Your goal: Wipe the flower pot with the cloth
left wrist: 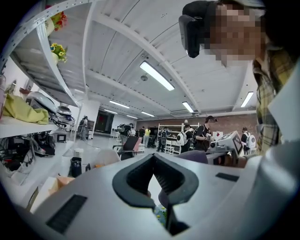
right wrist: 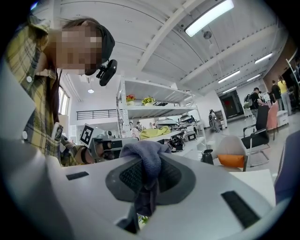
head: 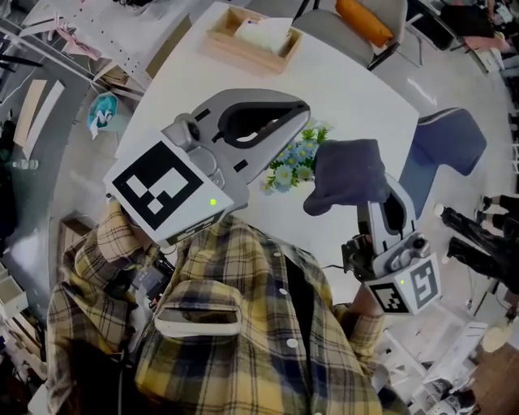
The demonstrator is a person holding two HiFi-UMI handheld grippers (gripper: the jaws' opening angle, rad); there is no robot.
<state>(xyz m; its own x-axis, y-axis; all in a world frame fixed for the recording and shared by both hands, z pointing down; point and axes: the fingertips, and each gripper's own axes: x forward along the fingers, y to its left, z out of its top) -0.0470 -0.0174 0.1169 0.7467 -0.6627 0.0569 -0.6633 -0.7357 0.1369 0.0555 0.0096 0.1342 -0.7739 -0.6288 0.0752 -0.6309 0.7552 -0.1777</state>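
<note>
The left gripper [head: 302, 109] has its jaws drawn fully together, the dark pads meeting at the tip in the left gripper view. Nothing can be made out pinched between them there. It reaches level across the white table [head: 340, 89], its body covering most of what lies beneath it.

The right gripper [head: 381, 203] is clamped on the cloth [head: 345, 174], a dark blue-grey piece. In the right gripper view the cloth bunches over the top of the closed jaws and hangs down between the pads. In the head view it bulges out as a soft lump in front of the gripper.

The flower pot [head: 293, 158] stands on the table between the two grippers, just beside the cloth. Only its blue and white flowers and green leaves show. The pot's body is hidden under the left gripper, and whether the cloth touches it cannot be told.

A shallow wooden tray [head: 231, 44] with something white in it sits at the far edge of the table, well apart from the flowers. Beyond it stands a chair with an orange cushion [head: 365, 20]. A blue-grey chair [head: 450, 138] stands off the table's right side, near the right gripper. The person's yellow plaid shirt [head: 243, 324] fills the lower part of the head view.
</note>
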